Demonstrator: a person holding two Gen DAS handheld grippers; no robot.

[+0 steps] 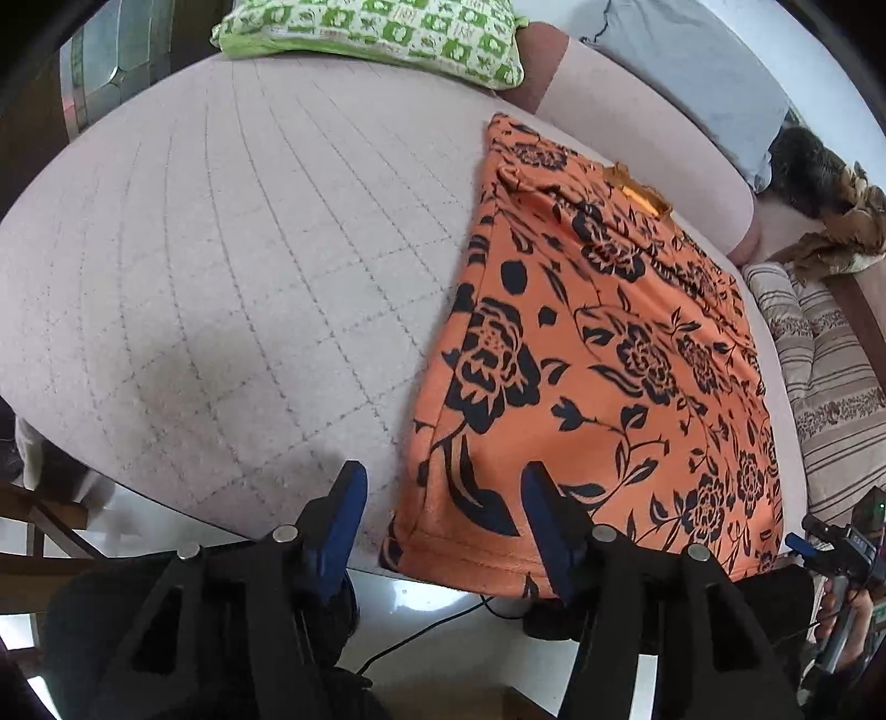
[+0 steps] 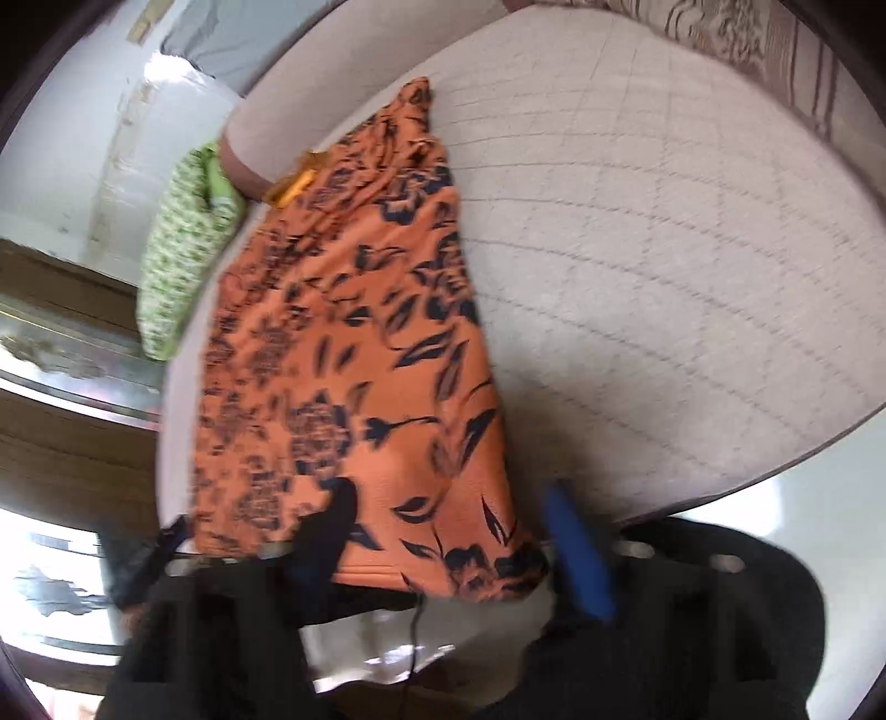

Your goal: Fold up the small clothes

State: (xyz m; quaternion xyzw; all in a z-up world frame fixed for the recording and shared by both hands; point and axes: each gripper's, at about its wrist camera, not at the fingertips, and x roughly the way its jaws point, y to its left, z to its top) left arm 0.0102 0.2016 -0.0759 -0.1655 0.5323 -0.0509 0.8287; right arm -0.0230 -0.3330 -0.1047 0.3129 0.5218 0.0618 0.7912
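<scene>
- A pale quilted mattress (image 1: 221,288) fills both views and bears everything else.
- An orange garment with a black floral print (image 1: 598,354) lies flat on the mattress, its hemmed edge hanging just over the mattress's near edge.
- A green-and-white patterned pillow (image 1: 376,39) sits at the mattress's far side, well apart from the garment.
- The left gripper (image 1: 443,493) hovers at the mattress's near edge, jaws spread, straddling the garment's hem corner.
- The right gripper (image 2: 448,504), blurred, hangs over the hem's other corner, jaws parted, grasping nothing.
</scene>
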